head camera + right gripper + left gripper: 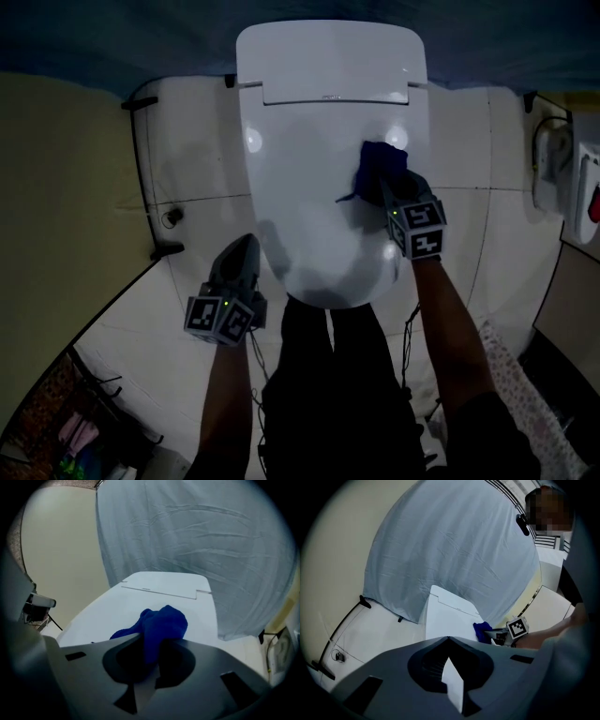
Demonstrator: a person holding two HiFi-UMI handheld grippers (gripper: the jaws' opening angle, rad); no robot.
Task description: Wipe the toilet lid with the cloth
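The white toilet lid (pixel 319 197) is down, seen from above in the head view. A dark blue cloth (pixel 380 166) lies bunched on its right half. My right gripper (pixel 387 193) is shut on the cloth (pixel 161 624), which bulges out past the jaws of the right gripper (pixel 152 645) and rests on the lid (pixel 154 597). My left gripper (pixel 246 247) hangs off the lid's front-left edge, above the floor. In its own view the left gripper (pixel 448 639) has its jaws together with nothing held, and the lid (pixel 447 613), cloth (pixel 482 630) and right gripper (pixel 500 634) show beyond.
A pale grey sheet (pixel 211 550) hangs behind the toilet tank (pixel 328 61). A cable (pixel 142 178) runs over the white tiled floor on the left. White fittings (pixel 555 155) sit on the right wall. My dark-trousered legs (pixel 337 394) stand at the bowl's front.
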